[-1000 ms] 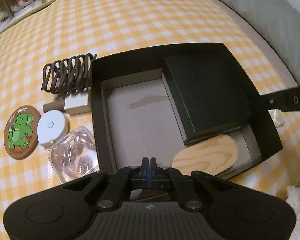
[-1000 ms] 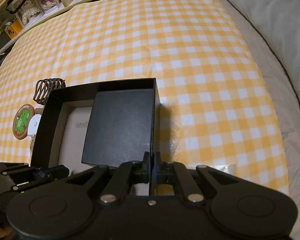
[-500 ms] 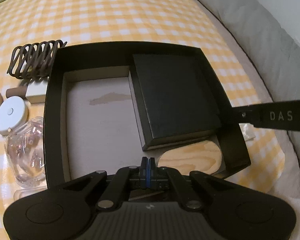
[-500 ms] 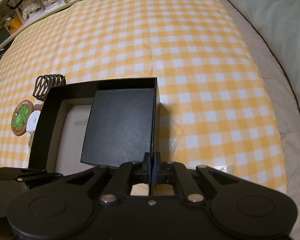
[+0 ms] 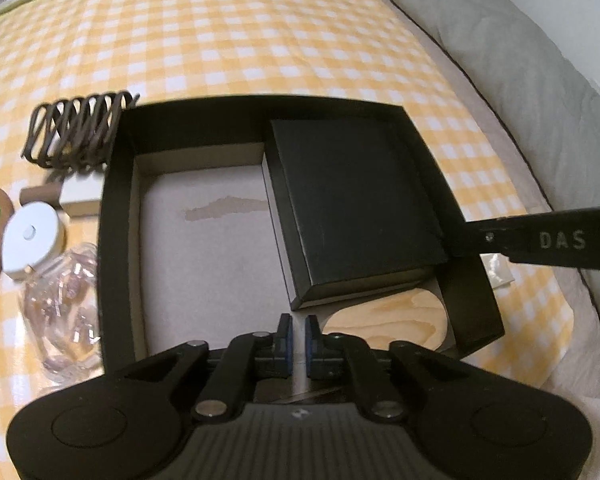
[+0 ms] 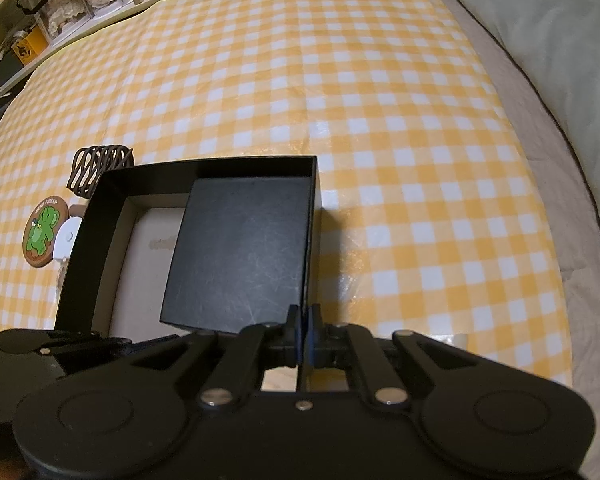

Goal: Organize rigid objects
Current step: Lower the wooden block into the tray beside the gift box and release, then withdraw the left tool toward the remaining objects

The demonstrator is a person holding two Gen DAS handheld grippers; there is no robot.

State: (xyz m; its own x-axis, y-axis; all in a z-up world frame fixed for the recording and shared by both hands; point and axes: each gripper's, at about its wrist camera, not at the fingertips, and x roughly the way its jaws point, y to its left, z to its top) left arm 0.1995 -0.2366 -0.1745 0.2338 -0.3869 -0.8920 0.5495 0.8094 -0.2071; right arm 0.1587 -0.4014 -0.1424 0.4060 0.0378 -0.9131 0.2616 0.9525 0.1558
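At the near edge | left gripper slightly parted, holding nothing, above the black tray | right gripper clamped on the tray's right wall | tray holds a black box and wooden oval | steady the tray before loading | left of it, well clear: clear jar, white disc, coil rack.

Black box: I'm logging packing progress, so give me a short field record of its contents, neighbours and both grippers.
container: black box, open-topped
inside: smaller black box, wooden oval
outside, left: wire rack, white disc, clear case, elephant coaster
left gripper: fingers slightly apart
right gripper: shut on the black box's right wall
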